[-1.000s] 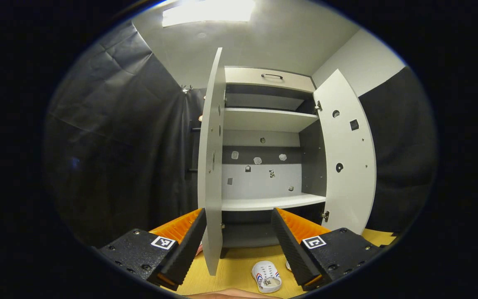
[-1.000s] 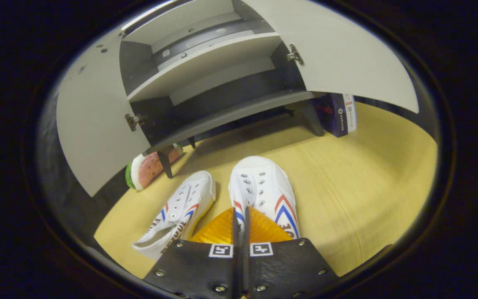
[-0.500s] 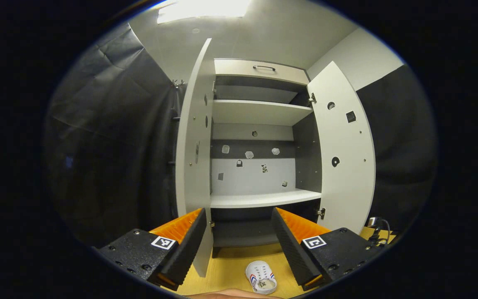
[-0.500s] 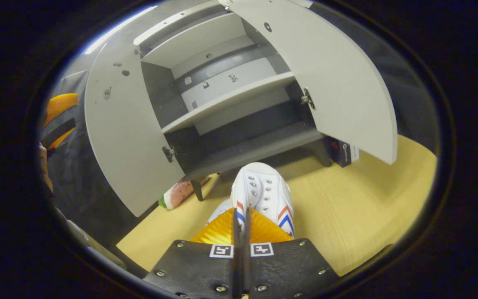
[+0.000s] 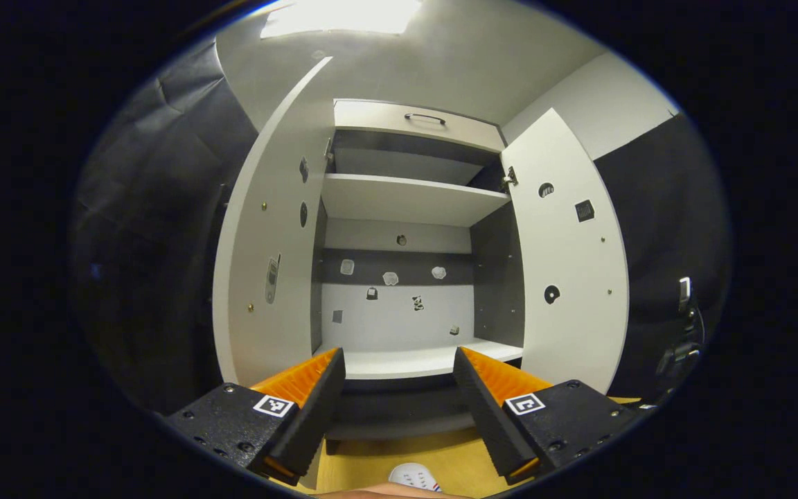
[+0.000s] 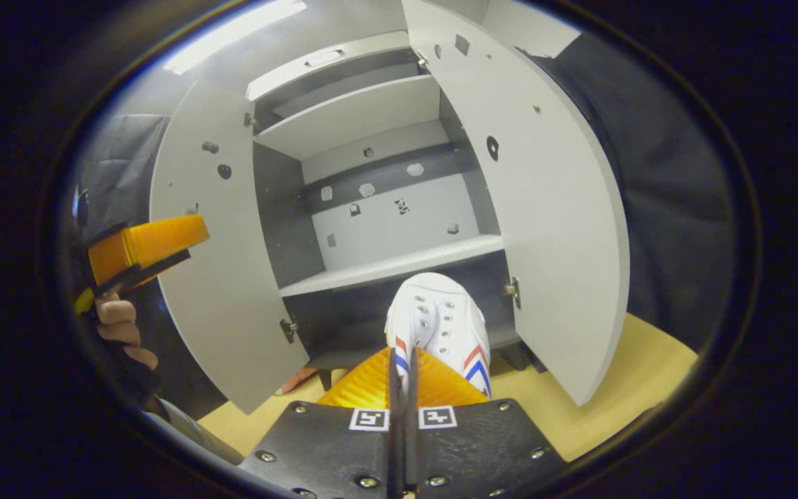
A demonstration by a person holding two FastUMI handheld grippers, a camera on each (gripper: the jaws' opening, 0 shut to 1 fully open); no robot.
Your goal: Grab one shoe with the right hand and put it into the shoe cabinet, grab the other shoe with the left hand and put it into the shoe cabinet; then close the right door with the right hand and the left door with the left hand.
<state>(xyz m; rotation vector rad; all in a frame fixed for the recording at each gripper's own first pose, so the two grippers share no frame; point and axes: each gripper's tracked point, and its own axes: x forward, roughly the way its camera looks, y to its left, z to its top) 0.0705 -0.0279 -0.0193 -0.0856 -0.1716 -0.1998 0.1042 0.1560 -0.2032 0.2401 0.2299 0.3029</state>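
right claw (image 6: 403,367): clenched on the heel end of a white shoe (image 6: 438,320), fingers nearly touching, both pressing on it
held shoe: raised off the floor, toe pointing ahead of the claw at the dark lower compartment of the shoe cabinet (image 6: 371,208), just under the white shelf (image 6: 399,265)
left claw (image 5: 395,388): released, fingers spread wide with nothing between them; aimed straight into the cabinet
other shoe (image 5: 413,478): white toe just visible below and between the left claw's fingers, lying on the yellow wooden floor (image 5: 399,461)
left door (image 5: 267,249): swung open, ahead-left of the left claw
right door (image 5: 569,263): swung open, ahead-right of the left claw
hand (image 6: 125,333): far left of the right claw, gripping the left claw's handle
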